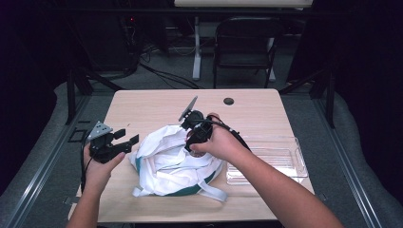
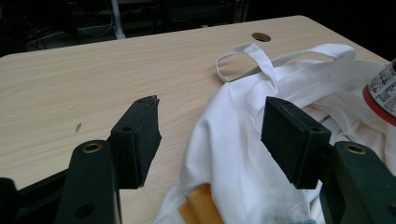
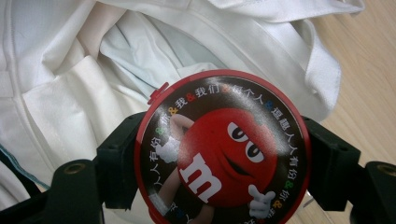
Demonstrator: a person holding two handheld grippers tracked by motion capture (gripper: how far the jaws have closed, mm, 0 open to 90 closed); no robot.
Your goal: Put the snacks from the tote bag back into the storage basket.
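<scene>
While the right gripper [image 3: 219, 158] pinches a round candy tub [image 3: 222, 147] between its two black jaws, the tub's red-rimmed lid with the red cartoon character faces that gripper's camera, right over the open mouth of a white cloth bag [image 3: 70, 79]. From the high view the right hand [image 1: 216, 140] holds that gripper [image 1: 197, 137] down over the middle of the bag [image 1: 166, 164], which lies crumpled on the front half of the wooden table [image 1: 152, 107] with a teal panel showing and its straps flopped out. Left gripper [image 1: 124, 141] sits at the bag's left edge, jaws spread wide with nothing between them; in its own view they [image 2: 208, 140] frame the white fabric. A clear plastic tray [image 1: 290, 164] sits just right of the bag. Behind the table there's a dark folding chair [image 1: 244, 45].
</scene>
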